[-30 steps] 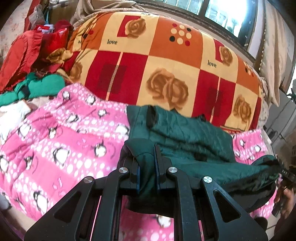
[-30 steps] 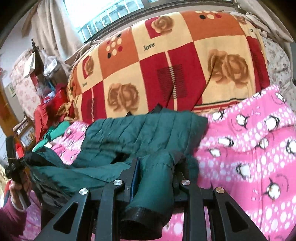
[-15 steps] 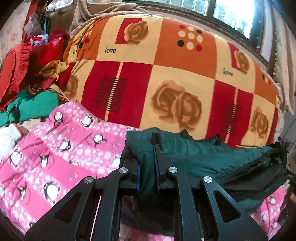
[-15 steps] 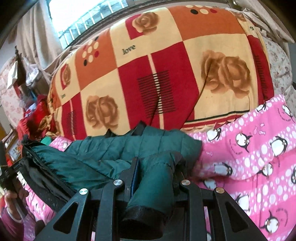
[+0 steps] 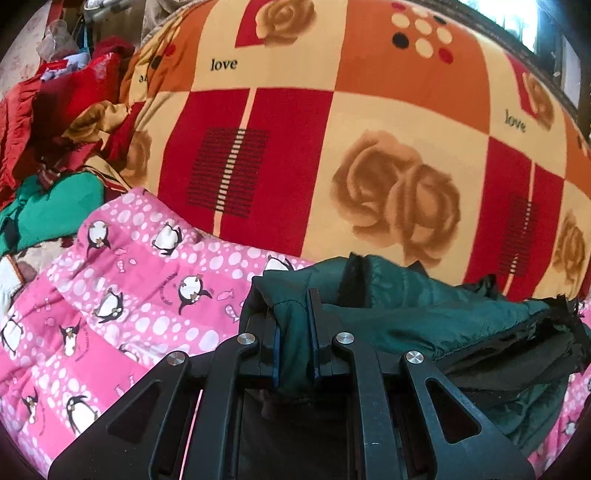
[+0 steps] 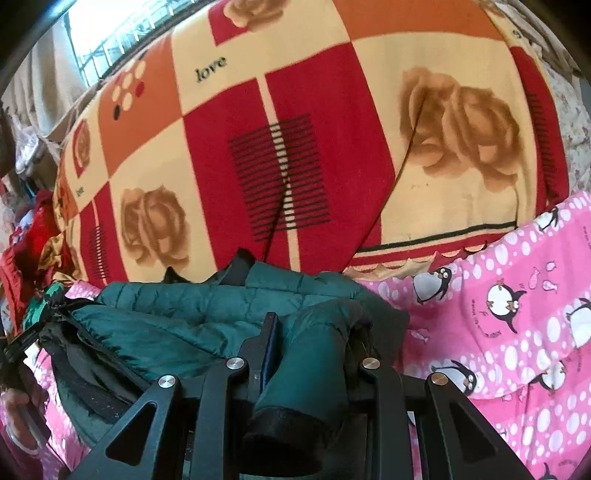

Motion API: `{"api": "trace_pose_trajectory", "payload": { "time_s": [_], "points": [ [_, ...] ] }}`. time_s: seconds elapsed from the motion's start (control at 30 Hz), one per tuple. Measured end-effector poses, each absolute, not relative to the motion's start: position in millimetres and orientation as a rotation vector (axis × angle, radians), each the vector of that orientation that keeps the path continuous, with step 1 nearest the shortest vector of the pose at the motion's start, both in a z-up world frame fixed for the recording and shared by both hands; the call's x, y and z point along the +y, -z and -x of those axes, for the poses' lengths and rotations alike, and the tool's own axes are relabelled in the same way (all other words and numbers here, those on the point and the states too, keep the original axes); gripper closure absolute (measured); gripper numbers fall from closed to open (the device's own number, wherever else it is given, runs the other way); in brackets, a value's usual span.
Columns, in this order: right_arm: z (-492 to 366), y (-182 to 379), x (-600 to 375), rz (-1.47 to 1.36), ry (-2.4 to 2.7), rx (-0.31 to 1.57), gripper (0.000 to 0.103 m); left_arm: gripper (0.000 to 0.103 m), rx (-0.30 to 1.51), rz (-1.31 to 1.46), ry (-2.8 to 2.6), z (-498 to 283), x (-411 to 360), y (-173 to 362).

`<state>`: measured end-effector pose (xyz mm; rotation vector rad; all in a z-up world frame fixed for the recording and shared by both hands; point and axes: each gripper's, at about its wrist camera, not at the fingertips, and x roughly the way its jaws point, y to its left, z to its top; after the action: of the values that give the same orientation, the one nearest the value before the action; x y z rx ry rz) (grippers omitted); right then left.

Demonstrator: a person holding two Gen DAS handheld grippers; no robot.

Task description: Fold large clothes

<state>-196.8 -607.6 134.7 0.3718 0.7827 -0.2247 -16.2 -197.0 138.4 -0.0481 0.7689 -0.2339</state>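
Left gripper [image 5: 294, 334] clamped on a fold of green quilted jacket [image 5: 424, 317]. Right gripper [image 6: 310, 354] clamped on its sleeve [image 6: 310, 373]. Jacket spans between both, above pink penguin blanket [image 5: 122, 280].

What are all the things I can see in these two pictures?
jacket: one, dark green, padded, lying on the pink quilt, pinched at both ends
quilt: one, pink with penguins, spread underneath
blanket: one, red, orange and cream with roses and the word love, heaped behind the jacket
pile of clothes: several, mostly red and green, far left of the left view
window: one, bright, above the blanket
left gripper: one, black, shut on the jacket
right gripper: one, black, shut on a jacket sleeve
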Motion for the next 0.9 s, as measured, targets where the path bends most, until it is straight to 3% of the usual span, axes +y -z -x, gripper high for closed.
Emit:
{"api": "trace_pose_trajectory", "payload": {
  "time_s": [0.2, 0.57, 0.6, 0.63, 0.67, 0.77, 0.8, 0.83, 0.9],
  "points": [
    [173, -102, -615, -0.410, 0.267, 0.841, 0.078, 0.090, 0.822, 0.037, 0.209, -4, -205, -112],
    [169, -95, -622, -0.494, 0.282, 0.797, 0.060, 0.084, 0.848, 0.111, 0.274, -12, -196, -109],
    [171, -99, -621, -0.502, 0.273, 0.787, 0.051, 0.080, 0.852, 0.132, 0.293, -12, -192, -111],
    [173, -103, -621, -0.513, 0.257, 0.773, 0.035, 0.076, 0.855, 0.151, 0.311, -11, -190, -114],
    [175, -107, -621, -0.522, 0.243, 0.757, 0.029, 0.073, 0.855, 0.172, 0.333, -10, -187, -116],
    [181, -124, -617, -0.500, 0.246, 0.711, 0.026, 0.044, 0.829, 0.204, 0.374, -3, -180, -126],
    [183, -128, -615, -0.493, 0.246, 0.698, 0.026, 0.027, 0.798, 0.199, 0.362, 2, -177, -131],
    [186, -133, -614, -0.485, 0.250, 0.684, 0.026, 0.021, 0.764, 0.196, 0.354, 7, -174, -136],
    [192, -143, -609, -0.465, 0.249, 0.646, 0.025, 0.021, 0.723, 0.190, 0.354, 13, -170, -145]
  ]
}}
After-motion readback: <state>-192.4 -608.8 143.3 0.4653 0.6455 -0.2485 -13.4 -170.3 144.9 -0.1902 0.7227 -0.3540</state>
